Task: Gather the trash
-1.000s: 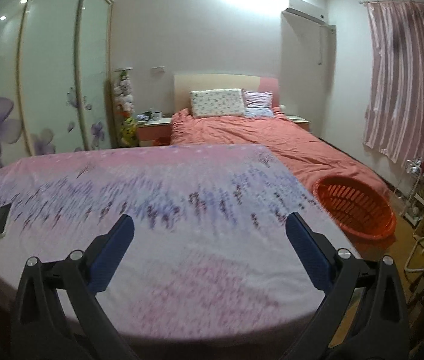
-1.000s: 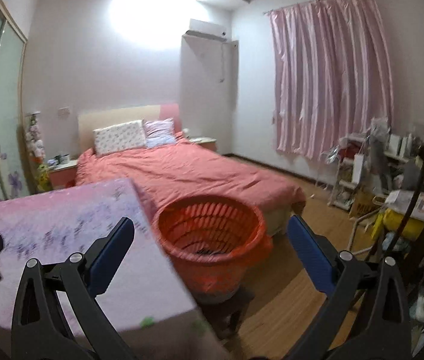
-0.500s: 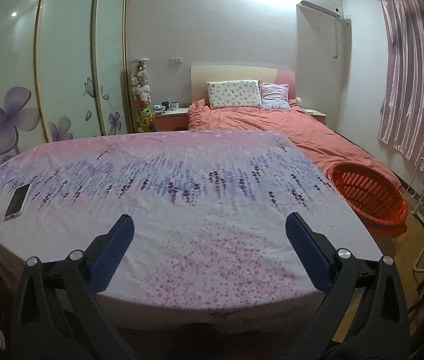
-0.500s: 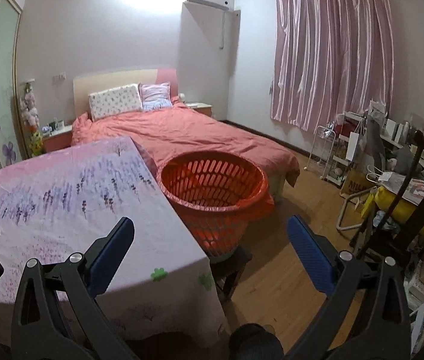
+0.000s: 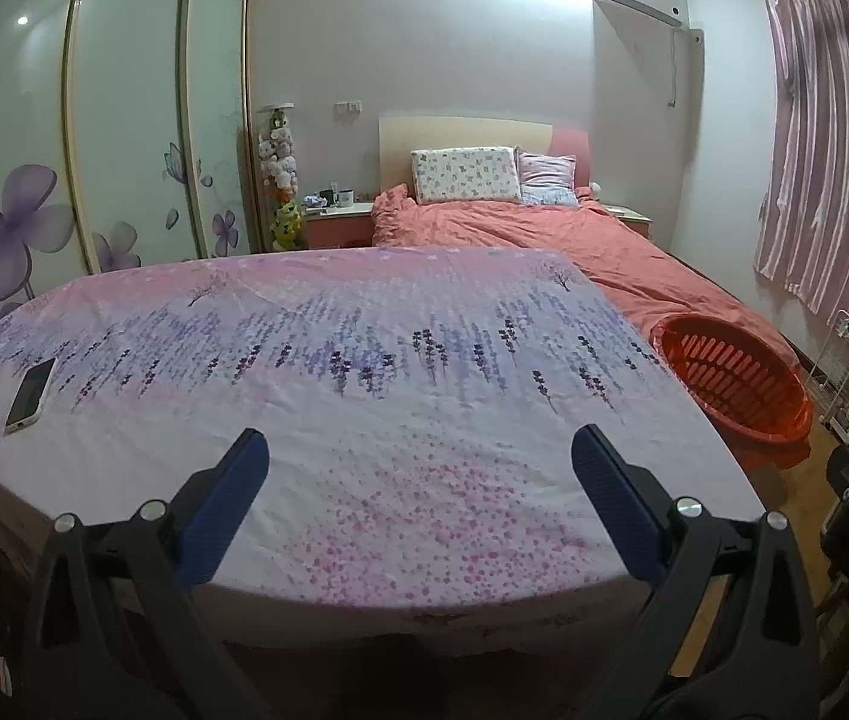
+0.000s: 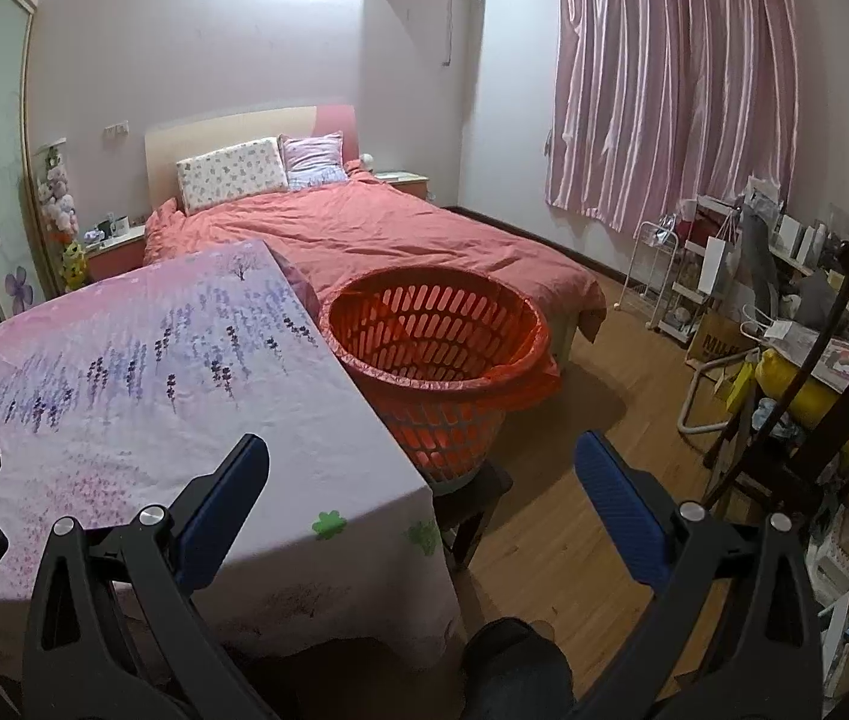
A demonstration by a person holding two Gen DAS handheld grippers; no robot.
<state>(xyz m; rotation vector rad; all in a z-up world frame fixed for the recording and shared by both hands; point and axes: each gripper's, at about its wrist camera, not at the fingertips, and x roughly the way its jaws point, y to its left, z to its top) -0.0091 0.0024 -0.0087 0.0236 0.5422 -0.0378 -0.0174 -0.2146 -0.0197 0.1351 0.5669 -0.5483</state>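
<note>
An orange slatted basket (image 6: pixel 433 354) lined with a red bag stands on a dark stool at the table's right edge; the left wrist view shows the basket (image 5: pixel 730 381) at the far right. I see no trash on the table's flowered cloth (image 5: pixel 364 372). My left gripper (image 5: pixel 418 468) is open above the near edge of the table, nothing between its blue pads. My right gripper (image 6: pixel 421 471) is open too, hanging over the table's near right corner (image 6: pixel 376 504) and the floor, a little short of the basket.
A white phone (image 5: pixel 31 393) lies at the table's left edge. A bed with a coral cover (image 6: pixel 394 234) stands behind the table. A dark chair (image 6: pixel 832 396), shelves and clutter fill the right side. The wooden floor (image 6: pixel 592 420) lies between.
Both views have drawn back and tilted down. More of the table's near edge and the floor shows. The basket sits lower and nearer in the right wrist view. Both grippers stay open.
</note>
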